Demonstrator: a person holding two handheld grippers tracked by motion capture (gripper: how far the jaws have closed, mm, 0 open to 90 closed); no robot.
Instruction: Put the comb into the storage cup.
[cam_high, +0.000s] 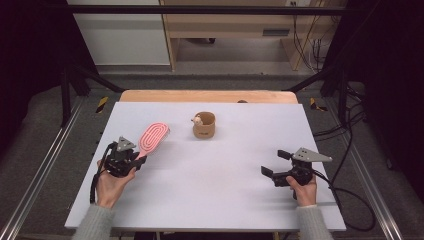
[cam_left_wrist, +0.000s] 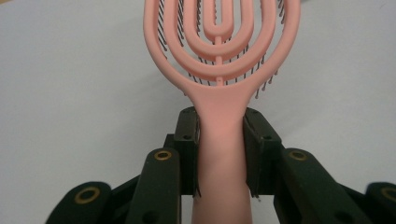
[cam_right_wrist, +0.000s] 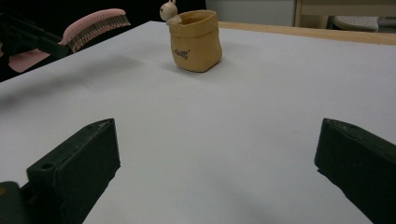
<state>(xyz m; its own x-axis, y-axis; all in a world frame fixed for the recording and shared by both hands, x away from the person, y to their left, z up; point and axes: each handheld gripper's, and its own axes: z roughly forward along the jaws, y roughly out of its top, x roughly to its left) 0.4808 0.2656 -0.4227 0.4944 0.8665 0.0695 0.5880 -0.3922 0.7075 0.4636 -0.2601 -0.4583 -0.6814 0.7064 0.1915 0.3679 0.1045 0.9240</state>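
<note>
Forearms in pale sleeves come in at the bottom of the high view, each hand gripping a tool: the left tool holds the handle of a pink hairbrush, whose head slants up toward the middle of the white desk, while the right tool rests near the desk's right side, jaws spread and empty. A tan pouch-like holder stands at the far middle, well apart from both. Judging from this, the brush is picked up and carrying it to the holder is left. Seen from the left gripper view, the jaws press both sides of the brush's handle; the head is cut off at the top edge. From the right gripper view, the wide jaws frame bare desk; a small figure on the holder's rim is hard to make out.
</note>
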